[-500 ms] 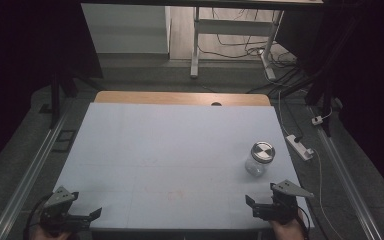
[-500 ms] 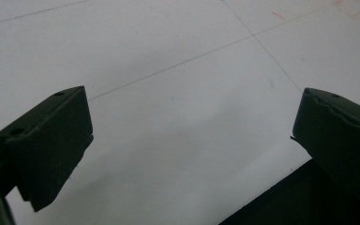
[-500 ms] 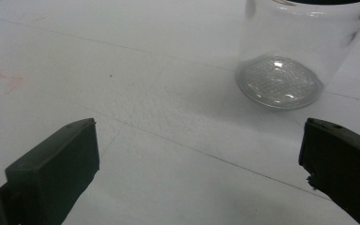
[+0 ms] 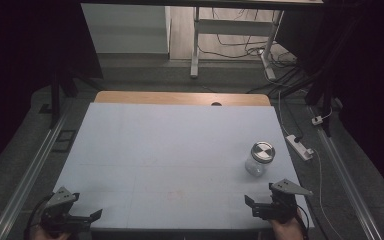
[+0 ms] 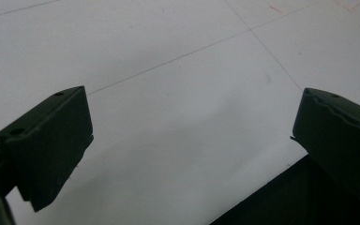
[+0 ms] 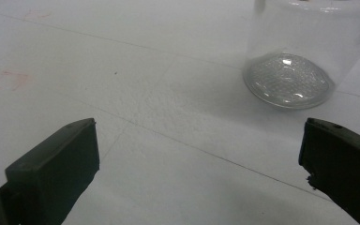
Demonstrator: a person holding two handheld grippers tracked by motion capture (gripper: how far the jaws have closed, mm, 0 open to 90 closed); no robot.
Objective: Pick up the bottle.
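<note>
A clear glass jar [image 4: 259,160] with a silver metal lid stands upright on the white table [image 4: 170,150], towards its right side. My right gripper [image 4: 260,204] rests near the table's front right corner, a short way in front of the jar, open and empty. In the right gripper view the jar [image 6: 304,51] stands just ahead and to the right of the wide-apart jaws. My left gripper [image 4: 87,217] sits at the front left corner, open, with nothing between its jaws. The left gripper view looks past the gripper [image 5: 192,140] onto bare table and its front edge.
A white power strip [image 4: 300,146] and cables lie on the floor right of the table. A metal rail [image 4: 27,175] runs along the left side. A desk frame [image 4: 196,45] stands beyond the far edge. The wooden strip [image 4: 180,98] at the far end has a dark hole.
</note>
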